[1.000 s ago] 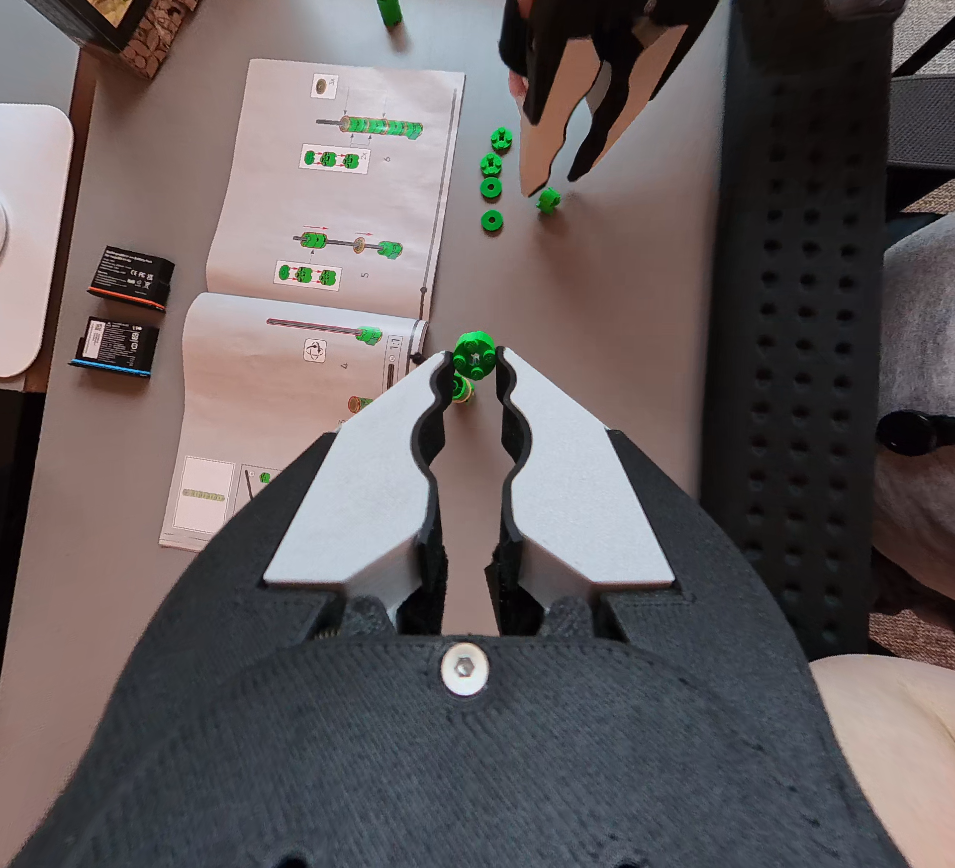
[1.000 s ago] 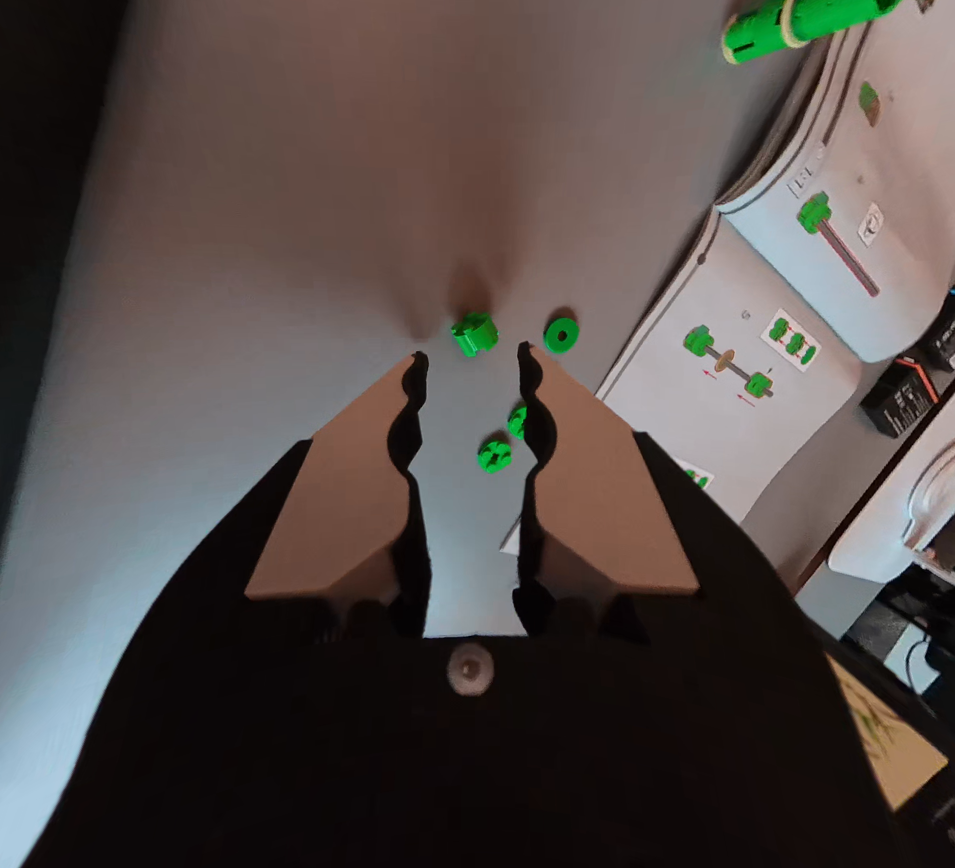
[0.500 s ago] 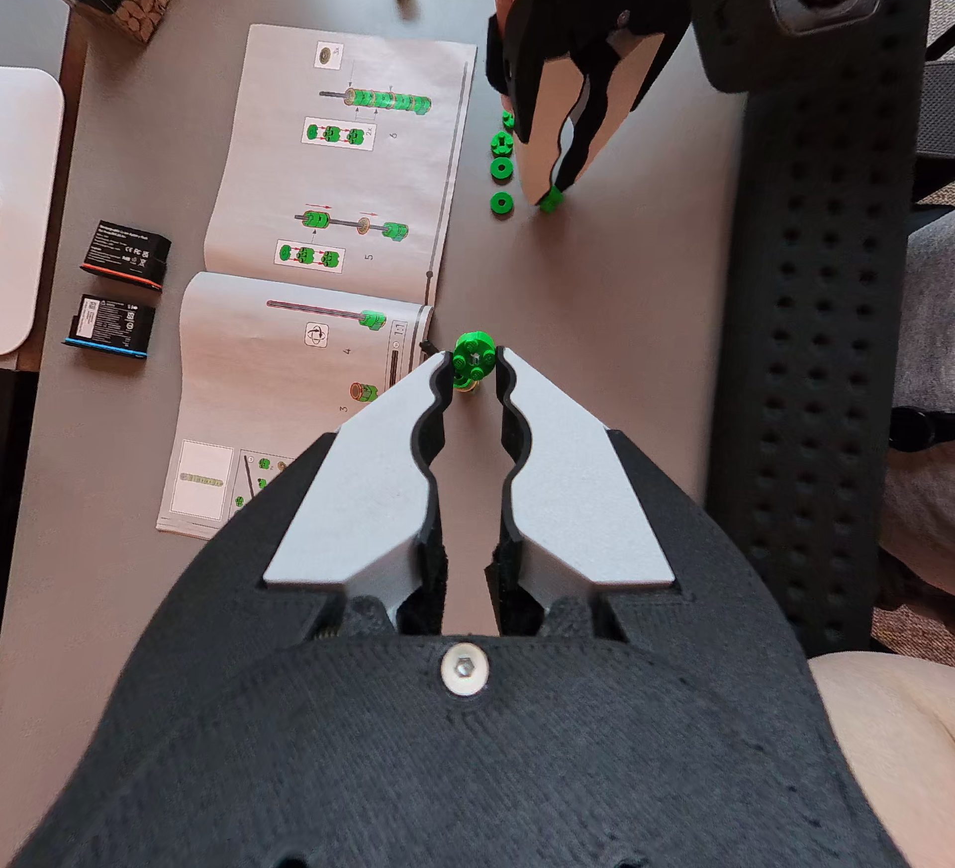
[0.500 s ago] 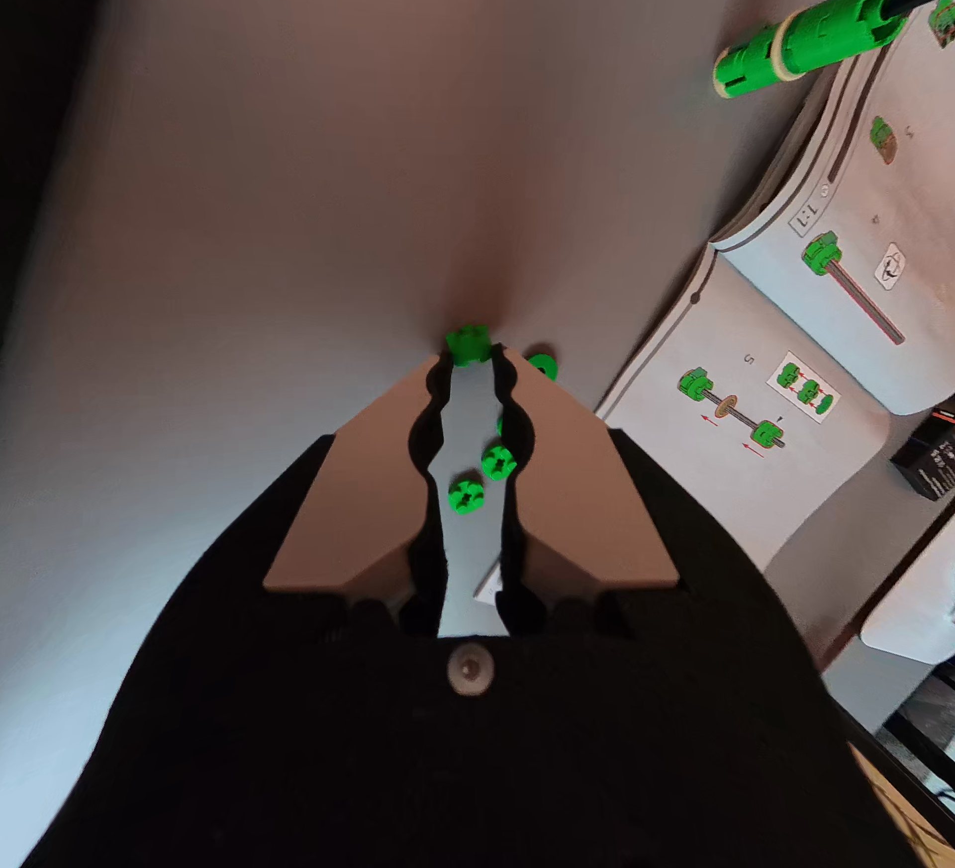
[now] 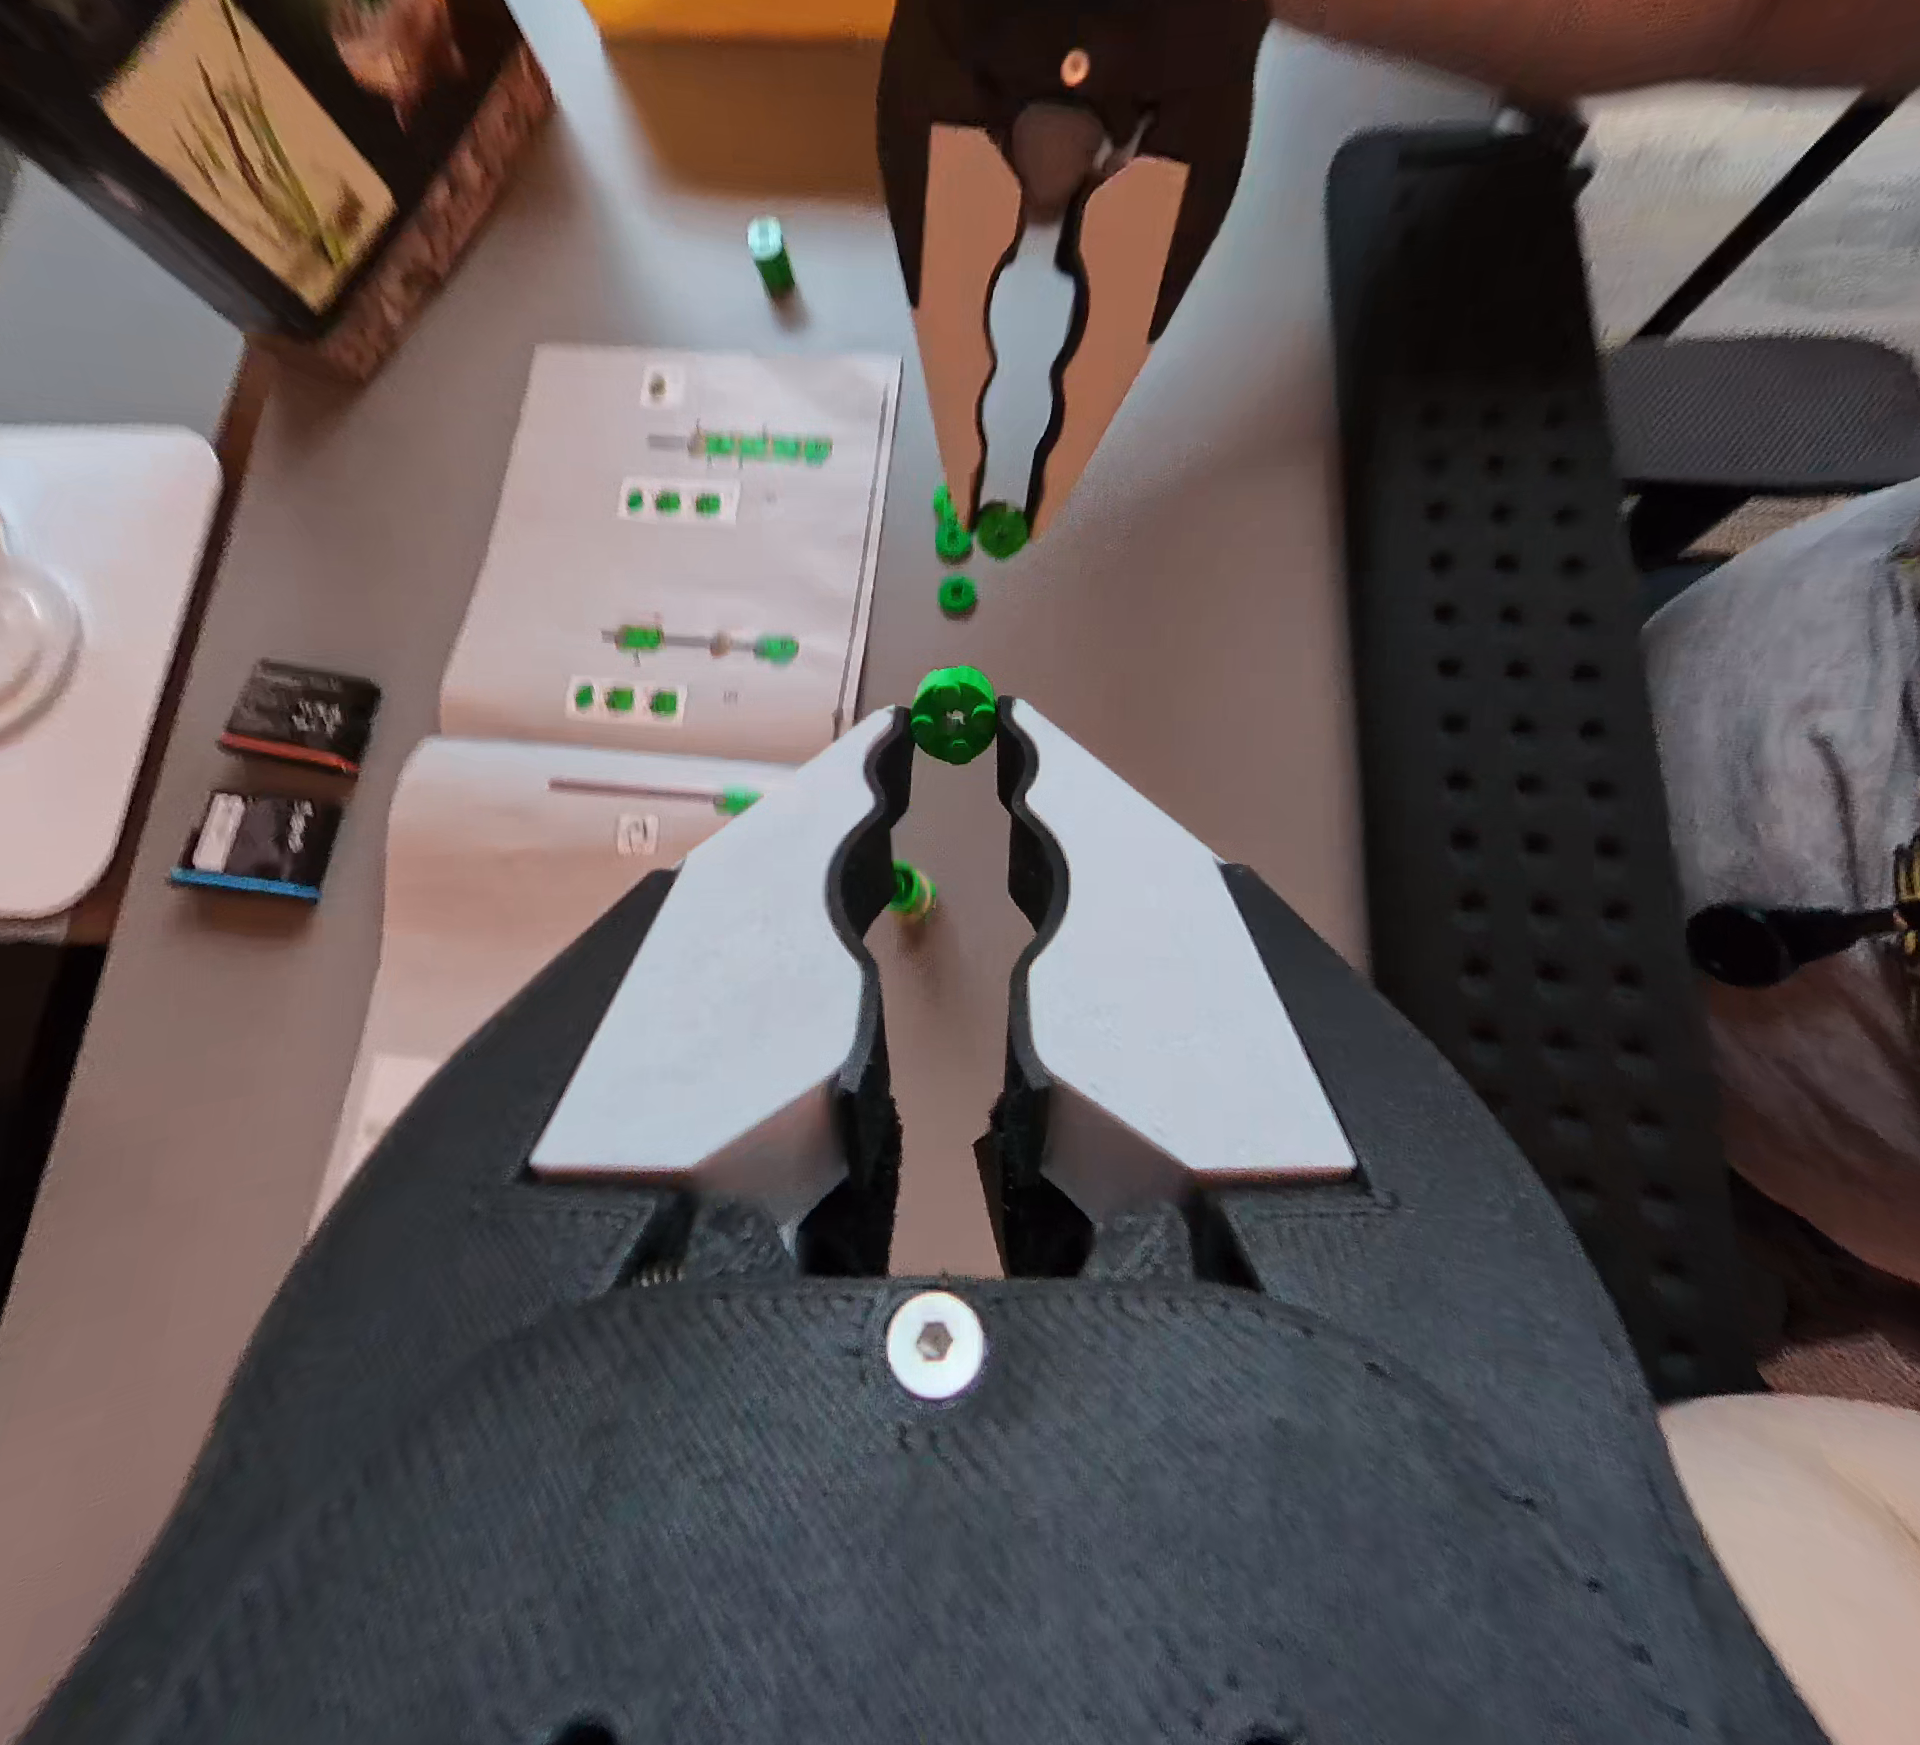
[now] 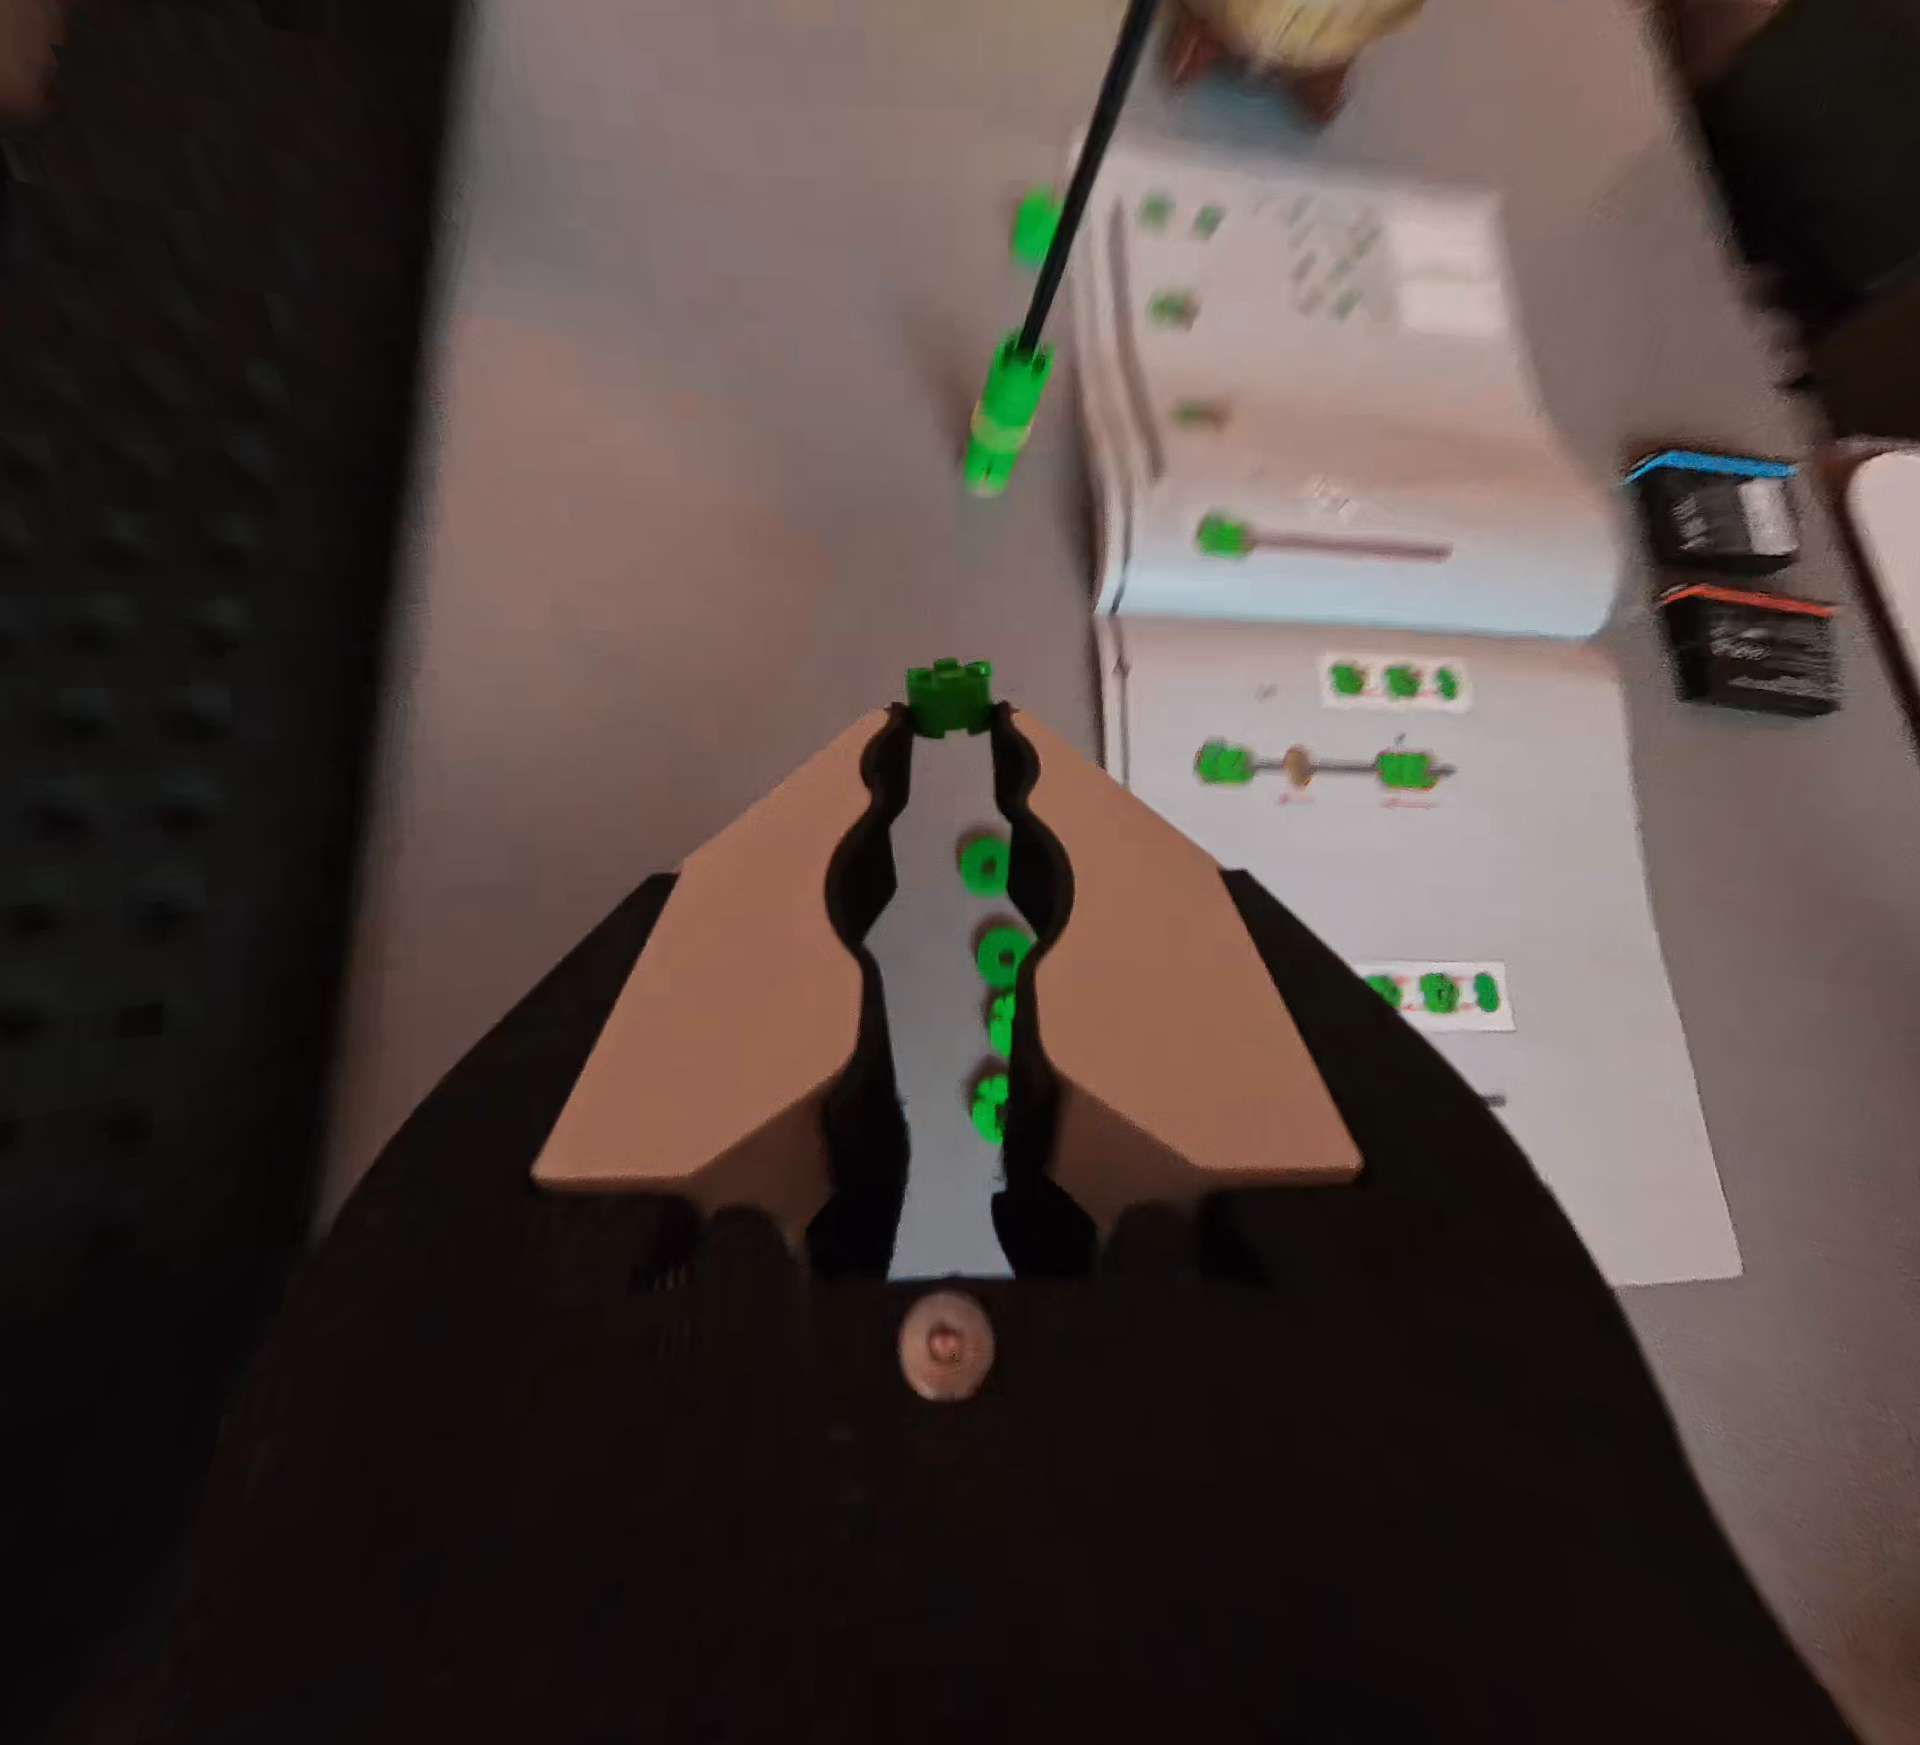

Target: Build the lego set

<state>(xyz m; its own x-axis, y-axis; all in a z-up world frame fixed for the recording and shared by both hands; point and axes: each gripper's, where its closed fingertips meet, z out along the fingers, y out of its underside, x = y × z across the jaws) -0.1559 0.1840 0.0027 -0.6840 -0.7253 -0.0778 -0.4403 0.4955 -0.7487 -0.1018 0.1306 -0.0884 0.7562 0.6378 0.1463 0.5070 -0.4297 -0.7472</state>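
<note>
My left gripper (image 5: 953,721) is shut on a green round piece (image 5: 953,716) seen end-on. It sits on a black axle that hangs below, with a green-and-tan stack (image 5: 912,890) at its lower end. The right wrist view shows the axle (image 6: 1091,137) and the stack (image 6: 1000,412), blurred. My right gripper (image 6: 948,719) is shut on a small green studded piece (image 6: 948,696). In the left wrist view the right gripper (image 5: 1001,532) points down with that piece (image 5: 1001,529) at its tips. Several loose green pieces (image 5: 956,596) (image 6: 982,864) lie on the grey table beneath it.
The open instruction booklet (image 5: 675,552) (image 6: 1351,864) lies left of the loose pieces. Two black batteries (image 5: 296,719) and a white tray (image 5: 94,656) lie beyond it. The set's box (image 5: 260,85) and a green cylinder (image 5: 771,256) are farther back. A black perforated panel (image 5: 1507,760) borders the table. The grippers' ends are close to 12 cm from one another. About 20 cm separates my right fingertips from the black perforated panel (image 5: 1507,760). Look for it in the right wrist view (image 6: 148,580) too.
My right gripper closed on the small green piece and raised it, swinging round over the loose pieces. My left gripper tilted with the axle still in it.
</note>
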